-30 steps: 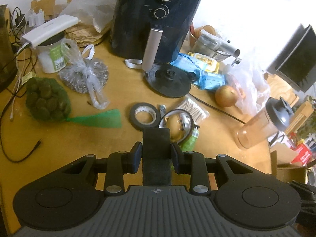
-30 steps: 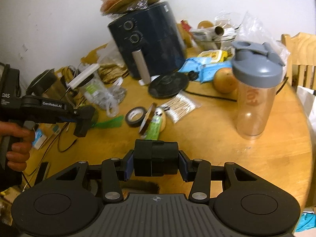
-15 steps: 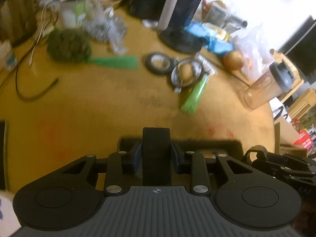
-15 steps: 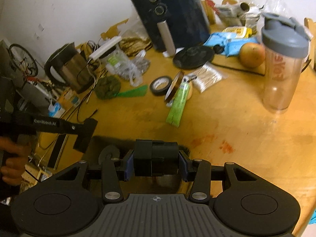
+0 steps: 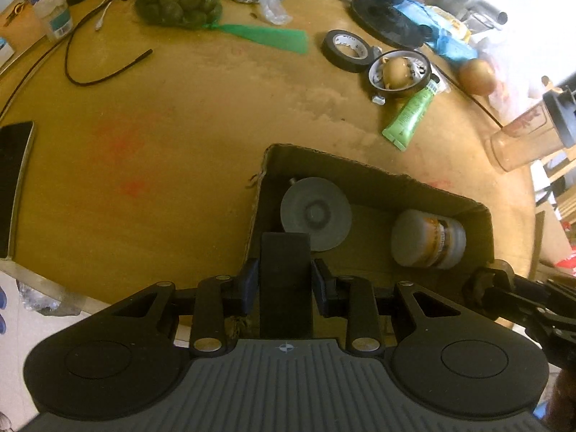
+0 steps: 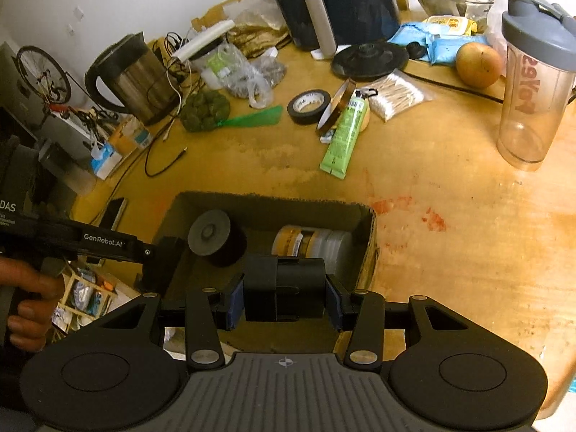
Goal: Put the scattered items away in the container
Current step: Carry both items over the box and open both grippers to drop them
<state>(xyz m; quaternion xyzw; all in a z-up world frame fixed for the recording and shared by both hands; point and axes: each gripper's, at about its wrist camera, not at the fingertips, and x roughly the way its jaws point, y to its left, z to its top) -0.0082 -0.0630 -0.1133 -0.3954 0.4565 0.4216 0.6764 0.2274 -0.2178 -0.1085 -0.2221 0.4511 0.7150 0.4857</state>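
Observation:
An open cardboard box (image 5: 360,167) (image 6: 273,201) stands near the table's front edge. Inside lie a grey round item (image 5: 315,212) (image 6: 212,237) and a white jar (image 5: 428,243) (image 6: 309,243) with an orange label. My left gripper (image 5: 285,282) is shut on a flat black slab (image 5: 285,252) that hangs over the box's left end. My right gripper (image 6: 284,304) is shut on a black boxy block (image 6: 284,277) above the box's near side. On the table beyond lie a black tape roll (image 5: 347,50), an amber tape ring (image 5: 399,73) and a green tube (image 5: 412,117).
A clear shaker bottle (image 6: 532,82) stands at the right, an orange fruit (image 6: 478,64) and cotton swabs (image 6: 399,95) behind. A kettle (image 6: 133,75), an air fryer (image 6: 334,0), a net bag of green balls (image 5: 176,0) and a black cable (image 5: 104,72) crowd the far side. A dark screen (image 5: 14,180) lies left.
Both grippers have drawn back toward the table's near edge and tipped downward. The box and its contents have come into view beneath them. Each still holds its black item.

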